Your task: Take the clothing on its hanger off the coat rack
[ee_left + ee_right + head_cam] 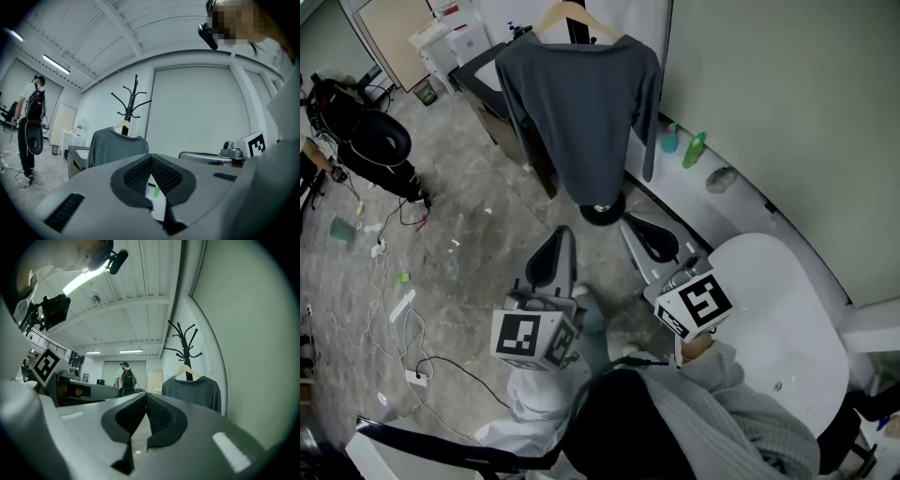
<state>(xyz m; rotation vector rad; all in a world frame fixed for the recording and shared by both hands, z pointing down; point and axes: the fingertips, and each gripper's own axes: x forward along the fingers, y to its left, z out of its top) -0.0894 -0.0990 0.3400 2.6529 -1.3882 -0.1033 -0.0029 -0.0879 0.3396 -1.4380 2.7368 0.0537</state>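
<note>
Dark grey long-sleeved top (577, 112) hangs on light wooden hanger (577, 21) on black coat rack (187, 345) by the wall, well apart from both grippers. Left gripper (558, 246) & right gripper (642, 232): jaws pressed together, nothing betw them

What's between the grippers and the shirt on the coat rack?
Nothing visible. Only floor lies between the left gripper, the right gripper and the gray shirt, which hangs on its hanger on the coat rack. Both grippers are shut, empty and short of the shirt.
</note>
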